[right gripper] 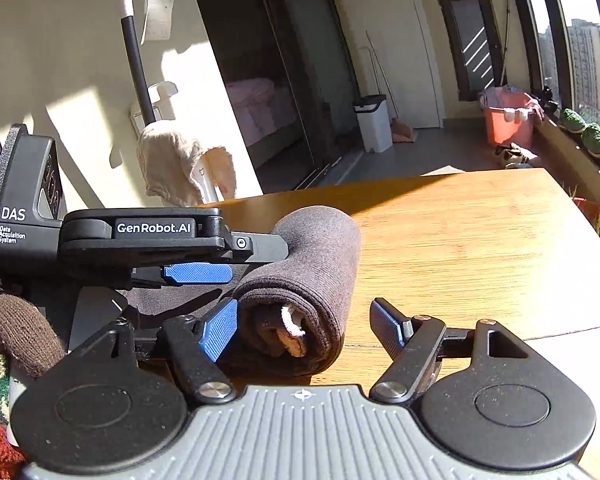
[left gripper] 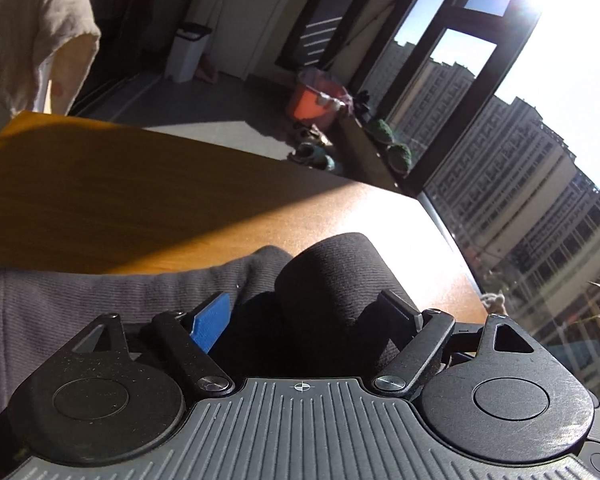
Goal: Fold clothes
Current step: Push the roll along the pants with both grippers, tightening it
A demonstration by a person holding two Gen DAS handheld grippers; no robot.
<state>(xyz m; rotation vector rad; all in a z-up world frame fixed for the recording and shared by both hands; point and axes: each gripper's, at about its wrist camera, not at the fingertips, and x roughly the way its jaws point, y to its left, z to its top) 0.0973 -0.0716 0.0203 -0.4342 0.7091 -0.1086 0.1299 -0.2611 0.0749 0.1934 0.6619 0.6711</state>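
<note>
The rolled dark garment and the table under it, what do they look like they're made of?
Rolled dark garment: probably a soft knit, cotton or a blend; fine ribbing shows, matte, with a pale lining or label at the roll's end. Table: looks like bamboo or wood laminate, with narrow parallel strips and a light sheen in the sun.

Light: hard sun via window (left gripper: 480,92) | glare top-right | table (right gripper: 460,240) shadowed | fisheye-bent edges

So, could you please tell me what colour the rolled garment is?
Dark brown-grey ribbed knit; the rolled garment shows best in the right wrist view.
</note>
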